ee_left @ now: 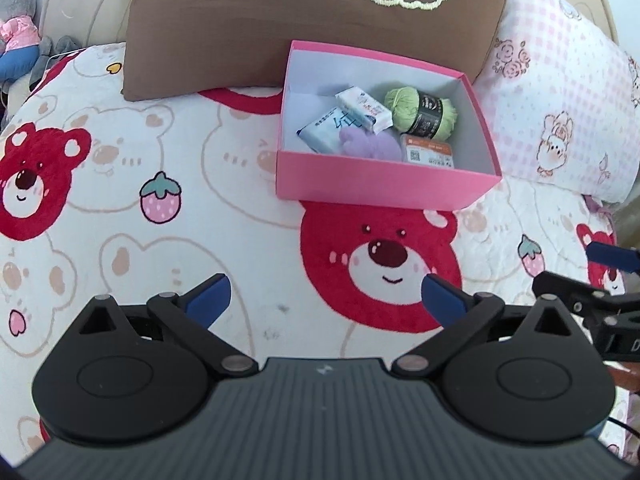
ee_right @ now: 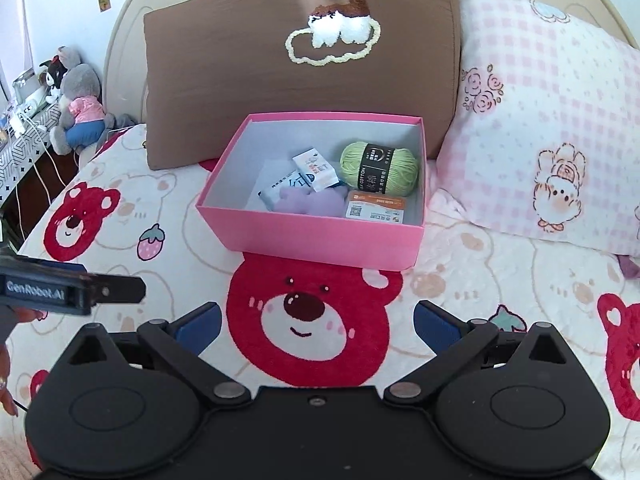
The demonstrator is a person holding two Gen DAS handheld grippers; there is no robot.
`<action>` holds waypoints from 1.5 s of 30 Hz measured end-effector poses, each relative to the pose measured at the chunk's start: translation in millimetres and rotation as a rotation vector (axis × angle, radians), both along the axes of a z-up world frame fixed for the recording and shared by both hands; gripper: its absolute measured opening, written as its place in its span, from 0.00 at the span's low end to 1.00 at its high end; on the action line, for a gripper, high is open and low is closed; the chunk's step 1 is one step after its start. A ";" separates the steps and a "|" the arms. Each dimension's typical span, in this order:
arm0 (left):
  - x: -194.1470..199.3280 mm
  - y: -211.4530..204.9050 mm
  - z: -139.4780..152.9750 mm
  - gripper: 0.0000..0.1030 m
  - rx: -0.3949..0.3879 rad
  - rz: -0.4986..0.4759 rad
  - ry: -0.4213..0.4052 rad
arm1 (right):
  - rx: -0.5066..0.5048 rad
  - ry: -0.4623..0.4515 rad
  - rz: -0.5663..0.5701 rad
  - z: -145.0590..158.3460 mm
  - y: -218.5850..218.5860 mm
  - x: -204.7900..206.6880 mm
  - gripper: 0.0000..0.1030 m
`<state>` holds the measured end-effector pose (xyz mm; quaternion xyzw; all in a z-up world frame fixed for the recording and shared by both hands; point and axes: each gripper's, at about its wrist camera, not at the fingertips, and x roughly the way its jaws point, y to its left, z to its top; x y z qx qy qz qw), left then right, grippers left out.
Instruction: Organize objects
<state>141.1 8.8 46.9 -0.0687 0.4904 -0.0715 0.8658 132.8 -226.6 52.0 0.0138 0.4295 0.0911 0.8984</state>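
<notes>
A pink box (ee_left: 380, 180) (ee_right: 312, 236) sits on the bed ahead of both grippers. Inside lie a green yarn ball (ee_left: 420, 114) (ee_right: 378, 168), a purple plush piece (ee_left: 370, 144) (ee_right: 310, 202), an orange-topped packet (ee_left: 428, 150) (ee_right: 376, 206), a white carton (ee_left: 362, 110) (ee_right: 316, 168) and a blue-white tissue pack (ee_left: 324, 130) (ee_right: 280, 190). My left gripper (ee_left: 326, 300) is open over the red bear print, short of the box, holding nothing. My right gripper (ee_right: 316, 324) is open too, with nothing between its fingers. Each gripper's edge shows in the other's view.
A brown cushion (ee_left: 300, 20) (ee_right: 300, 60) leans behind the box. A pink checked pillow (ee_left: 560, 100) (ee_right: 540, 128) lies to its right. Plush toys (ee_right: 76, 100) sit at the far left beside the bed. The bear-print blanket (ee_left: 160, 220) (ee_right: 500, 280) spreads around the box.
</notes>
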 end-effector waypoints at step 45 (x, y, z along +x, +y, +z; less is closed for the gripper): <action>-0.7 -3.3 -9.1 1.00 0.118 0.016 0.062 | -0.063 0.024 -0.086 -6.3 13.0 -5.6 1.00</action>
